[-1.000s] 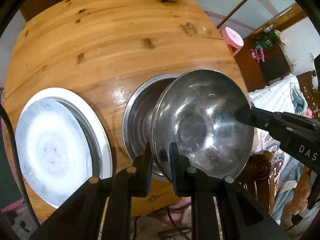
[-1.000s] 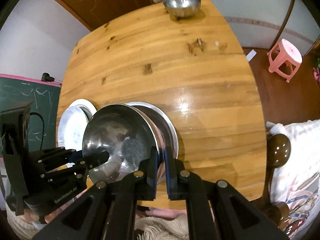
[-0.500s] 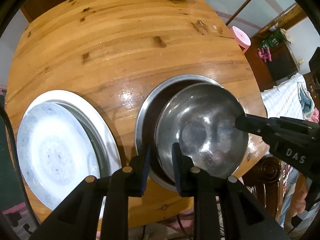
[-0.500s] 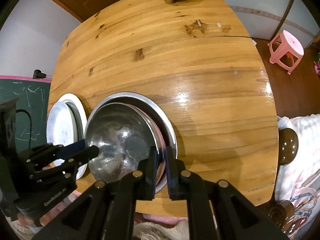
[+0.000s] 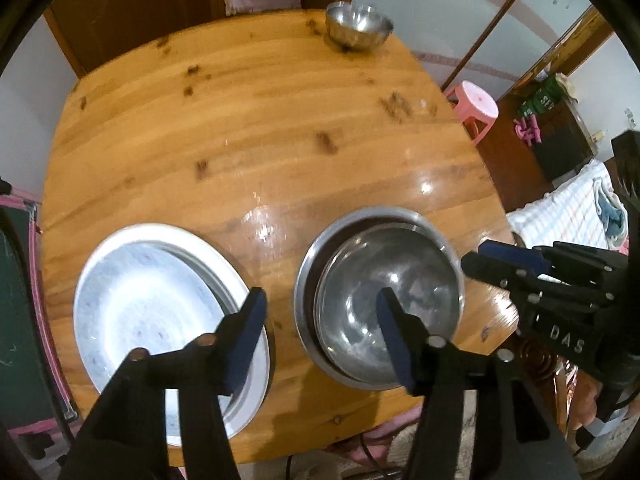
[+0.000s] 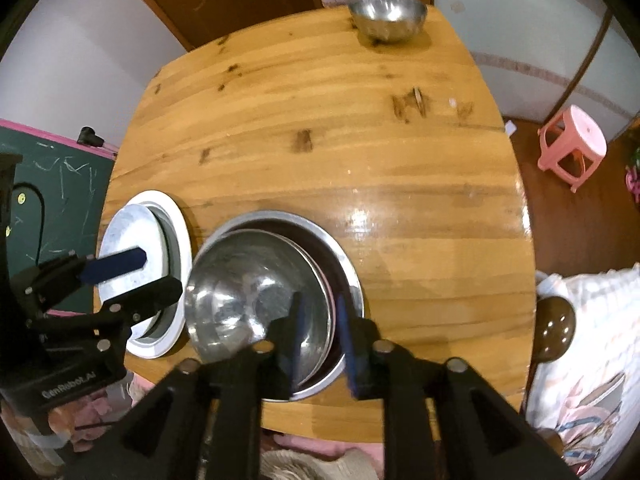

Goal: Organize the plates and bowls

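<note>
A steel bowl [image 5: 384, 304] [image 6: 248, 292] rests nested inside a larger steel basin [image 5: 320, 248] [image 6: 340, 264] near the table's front edge. A stack of white plates [image 5: 152, 304] [image 6: 140, 240] lies to its left. A small steel bowl [image 5: 358, 30] [image 6: 386, 14] stands at the far edge. My left gripper [image 5: 320, 312] is open, raised above the gap between plates and basin. My right gripper [image 6: 320, 320] is open, its jaws astride the bowl's right rim without gripping it.
The round wooden table [image 5: 260, 132] [image 6: 340, 120] carries everything. A pink stool [image 5: 478, 106] [image 6: 572, 144] stands on the floor to the right. A green chalkboard [image 6: 44, 184] is at the left, a chair and bedding at the right.
Both grippers lowered the tilted steel bowl into the basin, then opened and let go of it. The left gripper drew back and up; the bowl now rests nested.
</note>
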### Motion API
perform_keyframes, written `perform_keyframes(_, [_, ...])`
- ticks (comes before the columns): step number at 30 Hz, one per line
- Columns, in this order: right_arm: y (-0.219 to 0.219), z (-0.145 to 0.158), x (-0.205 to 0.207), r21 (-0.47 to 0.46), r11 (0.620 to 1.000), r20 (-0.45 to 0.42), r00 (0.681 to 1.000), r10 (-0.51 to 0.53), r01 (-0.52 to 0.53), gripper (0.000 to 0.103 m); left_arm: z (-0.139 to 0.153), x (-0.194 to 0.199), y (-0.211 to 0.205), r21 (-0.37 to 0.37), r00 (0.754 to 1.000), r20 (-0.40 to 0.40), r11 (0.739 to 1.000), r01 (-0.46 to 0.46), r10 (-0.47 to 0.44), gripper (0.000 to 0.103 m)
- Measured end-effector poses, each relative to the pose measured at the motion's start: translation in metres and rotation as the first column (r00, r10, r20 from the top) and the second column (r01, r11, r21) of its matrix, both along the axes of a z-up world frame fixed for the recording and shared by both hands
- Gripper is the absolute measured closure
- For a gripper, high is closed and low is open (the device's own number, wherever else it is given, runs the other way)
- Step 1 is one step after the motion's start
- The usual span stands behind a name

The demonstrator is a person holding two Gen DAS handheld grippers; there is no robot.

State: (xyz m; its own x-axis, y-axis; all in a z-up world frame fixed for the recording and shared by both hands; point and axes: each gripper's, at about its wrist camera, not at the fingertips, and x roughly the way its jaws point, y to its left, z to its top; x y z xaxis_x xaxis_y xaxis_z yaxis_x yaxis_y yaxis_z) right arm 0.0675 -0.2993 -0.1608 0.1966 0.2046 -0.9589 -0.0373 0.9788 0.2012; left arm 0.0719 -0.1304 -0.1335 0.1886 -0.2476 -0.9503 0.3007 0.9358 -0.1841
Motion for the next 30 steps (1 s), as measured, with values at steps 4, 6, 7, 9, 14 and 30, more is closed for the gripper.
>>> perform_keyframes(4, [0.001,0.023,-0.003,-0.01,1.0,0.063,0.998,0.014,-0.013,0.073,0.024,0.001,-0.001,-0.019,0.999,0.043,1.0,0.005,-0.004,0.041])
perform_keyframes(6, [0.0,0.031,-0.005,-0.004,1.0,0.077,0.997,0.016,-0.016,0.073,0.036,0.001,0.0,-0.031,0.998,0.068,1.0,0.001,0.001,0.035])
perform_keyframes(7, [-0.001,0.037,-0.006,0.003,1.0,0.086,0.996,0.018,-0.018,0.073,0.042,0.001,0.001,-0.038,0.997,0.081,0.999,0.0,0.003,0.033])
perform_keyframes(9, [0.0,0.047,-0.008,0.007,1.0,0.104,0.994,0.024,-0.025,0.073,0.053,0.001,0.001,-0.048,0.995,0.102,0.999,0.002,0.003,0.031])
perform_keyframes(14, [0.0,0.074,-0.012,0.009,0.999,0.163,0.986,0.041,-0.043,0.073,0.078,0.001,0.002,-0.071,0.989,0.149,0.997,-0.002,0.013,0.022])
perform_keyframes(30, [-0.035,0.151,0.007,-0.066,0.998,0.361,0.932,0.009,0.016,0.061,0.138,0.033,-0.005,-0.072,0.968,0.246,0.997,-0.039,0.056,0.015])
